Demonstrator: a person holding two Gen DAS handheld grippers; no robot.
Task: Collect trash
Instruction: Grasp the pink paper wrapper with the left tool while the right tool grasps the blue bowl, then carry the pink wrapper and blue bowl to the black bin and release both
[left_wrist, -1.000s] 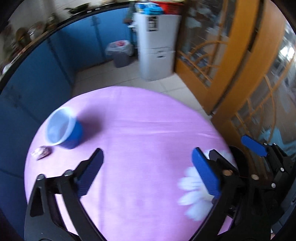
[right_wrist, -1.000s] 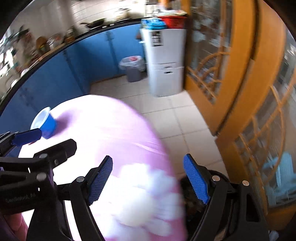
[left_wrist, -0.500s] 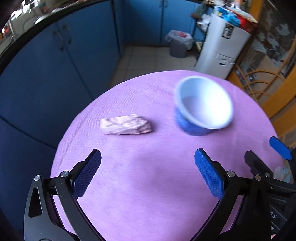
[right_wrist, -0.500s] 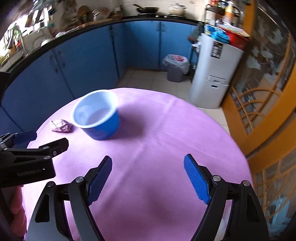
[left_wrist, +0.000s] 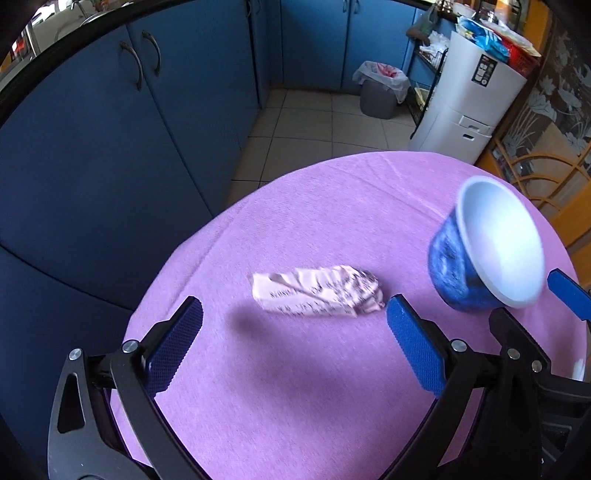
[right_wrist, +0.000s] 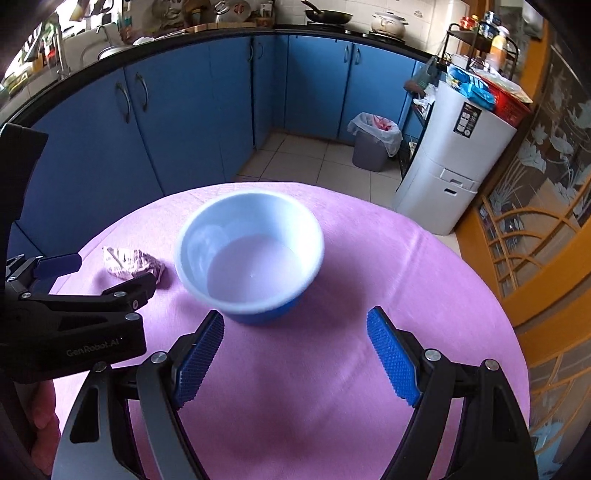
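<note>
A crumpled pink printed wrapper lies on the round table with the purple cloth. My left gripper is open and empty, just short of the wrapper, its jaws set wider than the wrapper. A blue bowl with a white inside stands to the right of the wrapper. My right gripper is open and empty, just in front of the bowl. The left gripper shows at the left of the right wrist view. The bowl shows at the right of the left wrist view.
A grey bin with a white liner stands on the tiled floor beyond the table, next to a white appliance. Blue cabinets run along the far wall. An orange door with glass is at the right.
Both grippers swung left from the table's right edge and a white crumpled tissue toward the bowl and wrapper, then moved closer. Both stay open.
</note>
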